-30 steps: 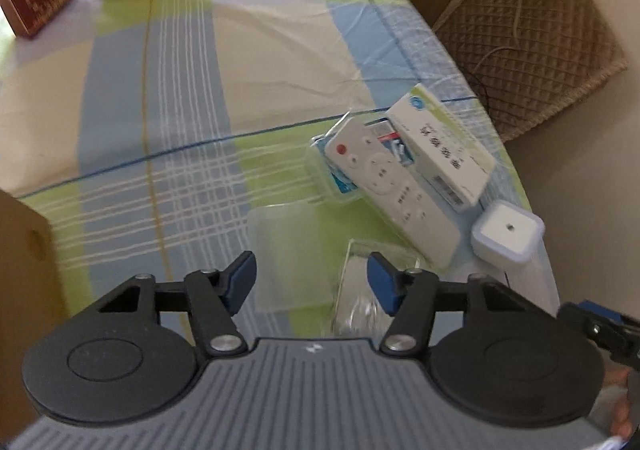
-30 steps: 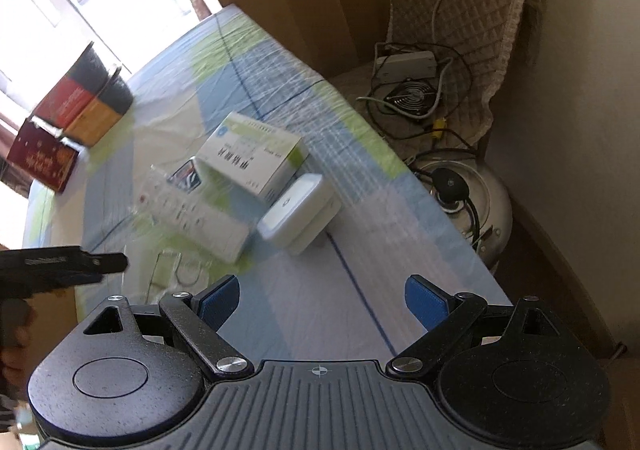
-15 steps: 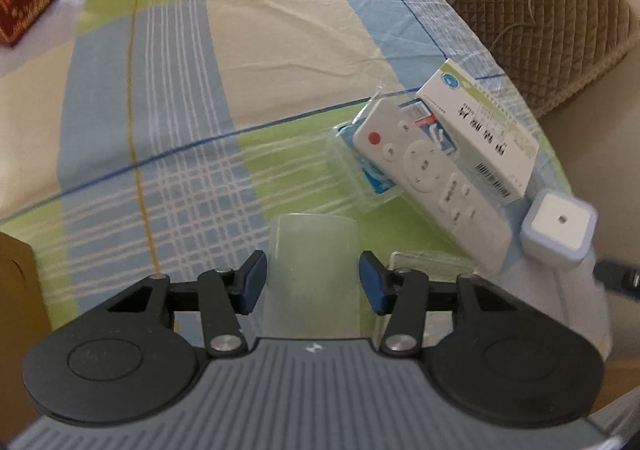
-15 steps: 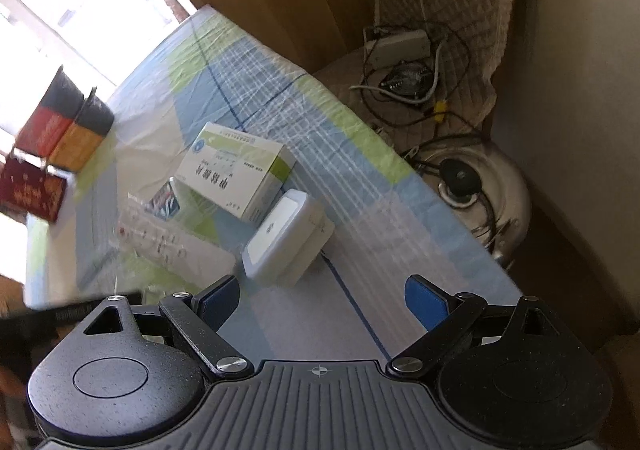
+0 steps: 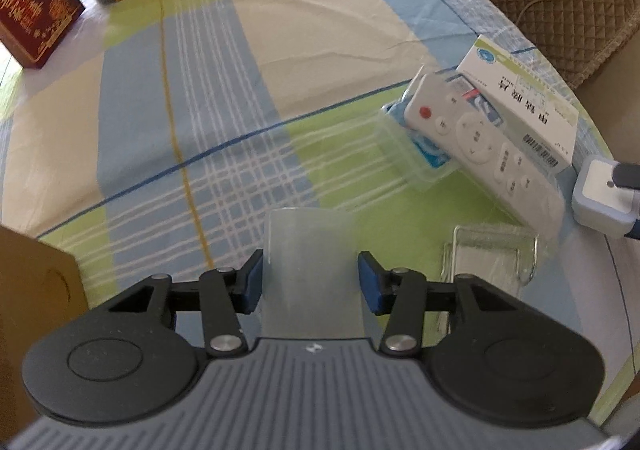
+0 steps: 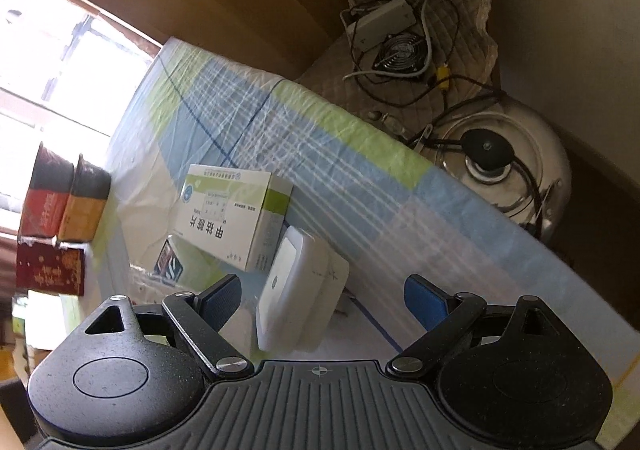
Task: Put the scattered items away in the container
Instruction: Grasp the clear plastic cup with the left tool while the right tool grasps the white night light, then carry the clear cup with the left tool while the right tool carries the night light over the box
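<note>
Two blue pads of the left gripper (image 5: 310, 282) pinch the clear plastic lid (image 5: 310, 250) by its edges; keep it level. Right gripper (image 6: 322, 300), fingers spread, nears the white square box (image 6: 298, 298) at seven o'clock; centre it first.

From the left wrist view: tablecloth (image 5: 200, 89) unobstructed from 10 to 12 o'clock. Remote control (image 5: 480, 141), medicine box (image 5: 520, 105) and white adapter (image 5: 600, 193) crowd 2 o'clock.
</note>
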{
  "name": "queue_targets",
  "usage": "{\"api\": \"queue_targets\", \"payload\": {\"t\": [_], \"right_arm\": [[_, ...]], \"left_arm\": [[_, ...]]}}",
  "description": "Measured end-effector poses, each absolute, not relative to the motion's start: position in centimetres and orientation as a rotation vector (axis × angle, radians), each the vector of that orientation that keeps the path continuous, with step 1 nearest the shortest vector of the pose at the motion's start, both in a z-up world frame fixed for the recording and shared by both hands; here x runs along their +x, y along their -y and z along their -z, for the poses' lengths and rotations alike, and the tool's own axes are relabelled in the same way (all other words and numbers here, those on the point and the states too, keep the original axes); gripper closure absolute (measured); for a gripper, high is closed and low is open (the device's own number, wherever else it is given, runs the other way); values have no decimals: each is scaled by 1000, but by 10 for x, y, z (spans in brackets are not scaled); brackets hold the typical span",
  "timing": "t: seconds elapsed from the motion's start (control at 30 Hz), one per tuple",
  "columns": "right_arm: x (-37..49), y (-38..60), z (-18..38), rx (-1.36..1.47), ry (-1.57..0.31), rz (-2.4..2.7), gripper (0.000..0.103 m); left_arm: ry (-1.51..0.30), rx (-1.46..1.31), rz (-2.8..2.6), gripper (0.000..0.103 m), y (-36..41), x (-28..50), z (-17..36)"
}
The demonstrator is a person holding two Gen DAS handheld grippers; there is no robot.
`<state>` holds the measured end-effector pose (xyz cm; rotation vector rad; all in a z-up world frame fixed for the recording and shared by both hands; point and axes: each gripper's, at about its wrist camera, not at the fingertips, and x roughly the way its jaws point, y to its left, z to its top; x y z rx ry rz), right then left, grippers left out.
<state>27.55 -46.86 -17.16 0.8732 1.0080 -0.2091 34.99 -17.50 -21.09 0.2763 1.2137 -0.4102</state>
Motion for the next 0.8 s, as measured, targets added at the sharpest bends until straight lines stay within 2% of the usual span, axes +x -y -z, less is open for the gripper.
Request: {"api": "queue_targets", "payload": {"t": [0.13, 0.17, 0.2, 0.23, 0.27, 0.3, 0.37, 0.57, 0.8], "right_arm": [[285, 463, 172, 829, -995, 201, 9], [287, 459, 171, 794, -1001, 194, 19], [290, 454, 171, 751, -1010, 185, 40], [292, 450, 170, 708, -1019, 175, 45], [293, 446, 169, 675, -1026, 167, 45], [294, 442, 169, 650, -1037, 159, 53], [293, 437, 169, 646, -1049, 136, 61], [281, 431, 164, 641, -1046, 113, 62], [263, 408, 125, 635, -984, 30, 62]], "left_arm": [[-1213, 262, 419, 60, 169, 343, 204], [-1208, 249, 422, 60, 168, 341, 200], [-1201, 235, 426, 60, 167, 340, 195], [-1192, 222, 431, 60, 166, 339, 190], [-1183, 211, 437, 60, 165, 337, 184], [-1173, 199, 443, 60, 164, 336, 178], [-1152, 176, 455, 60, 160, 333, 165], [-1085, 100, 481, 60, 136, 324, 124], [-1015, 22, 462, 60, 79, 308, 76]]}}
